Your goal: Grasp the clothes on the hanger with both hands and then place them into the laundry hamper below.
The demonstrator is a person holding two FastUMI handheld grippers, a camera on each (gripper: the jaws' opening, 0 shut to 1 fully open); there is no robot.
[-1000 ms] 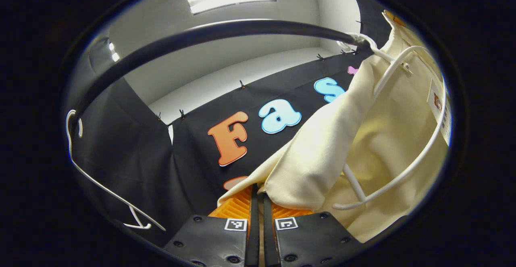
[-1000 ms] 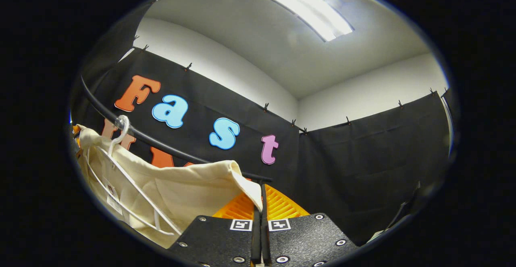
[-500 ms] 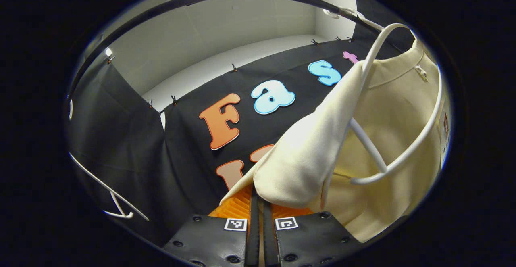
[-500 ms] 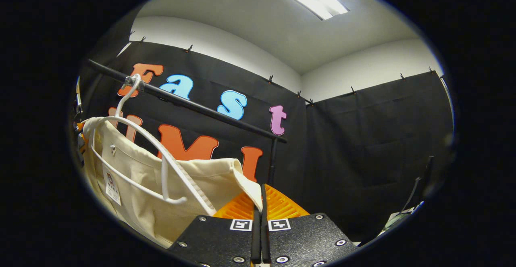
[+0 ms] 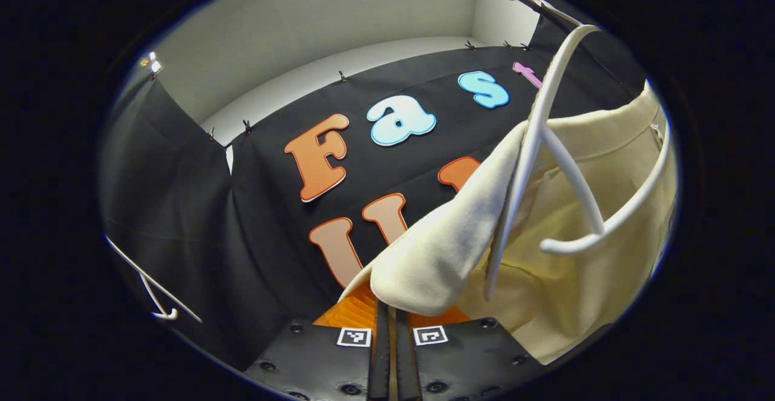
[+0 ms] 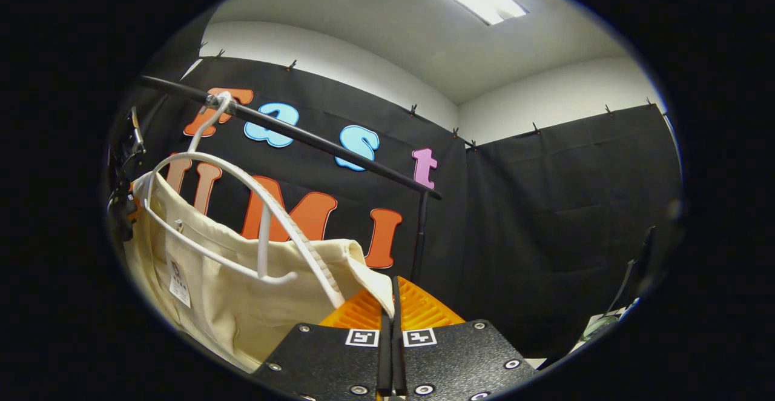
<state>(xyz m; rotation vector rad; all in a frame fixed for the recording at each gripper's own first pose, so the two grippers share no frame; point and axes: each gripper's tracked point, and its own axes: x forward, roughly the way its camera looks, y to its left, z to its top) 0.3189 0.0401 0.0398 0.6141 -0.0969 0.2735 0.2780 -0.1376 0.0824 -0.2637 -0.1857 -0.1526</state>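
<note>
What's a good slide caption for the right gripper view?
Right claw pinching cream garment, white hanger on black rail.

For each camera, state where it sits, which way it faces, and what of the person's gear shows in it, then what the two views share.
Left gripper view: rides the left gripper, tilted up toward the booth wall and ceiling; its own fingers pinch a corner of the cream garment.
Right gripper view: rides the right gripper, tilted up toward the black rail; its own fingers pinch the garment's other corner.
Shared: the garment, the white hanger and the rail.
</note>
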